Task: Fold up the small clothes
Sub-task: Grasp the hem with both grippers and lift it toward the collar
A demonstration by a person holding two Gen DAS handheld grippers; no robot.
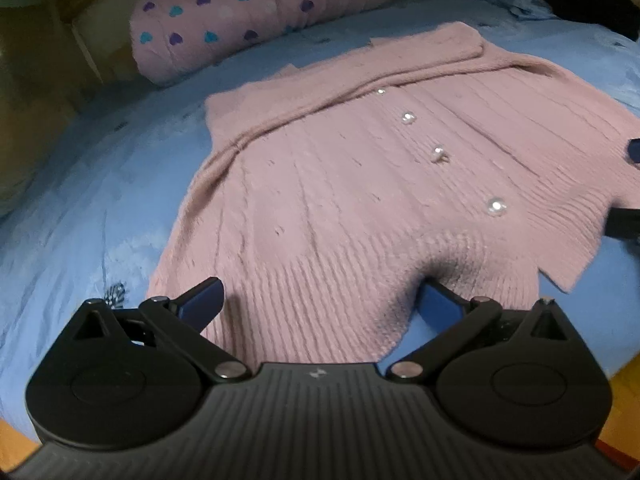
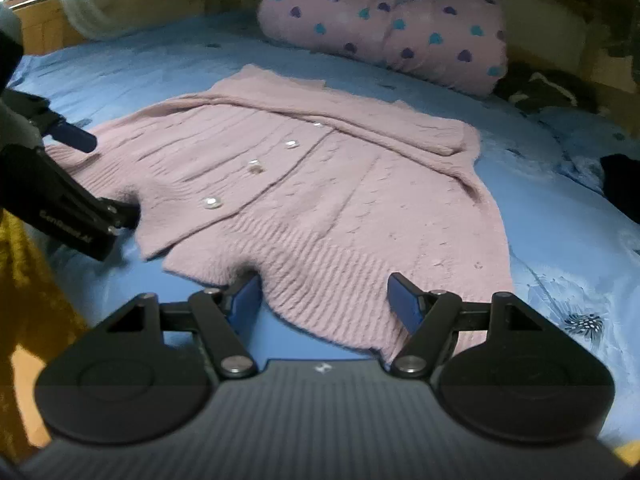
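Note:
A pink cable-knit cardigan [image 1: 320, 184] with pearl buttons [image 1: 495, 207] lies flat on the blue bed sheet [image 1: 100, 184], its sleeves folded across the upper part. My left gripper [image 1: 320, 288] is wide open at the ribbed hem; one fingertip [image 1: 208, 294] rests over the knit and the other sits at a dip in the hem edge. My right gripper [image 2: 324, 280] is open at the other side of the hem of the cardigan [image 2: 328, 184], with ribbing between its fingers [image 2: 402, 294]. Each gripper shows at the edge of the other's view: left gripper [image 2: 104, 176], right gripper [image 1: 630, 188].
A rolled pink quilt with blue and purple hearts [image 1: 260, 12] lies at the head of the bed. A dark garment [image 1: 588, 0] sits on the sheet beyond the cardigan. The wooden floor [image 1: 616, 392] shows past the near bed edge.

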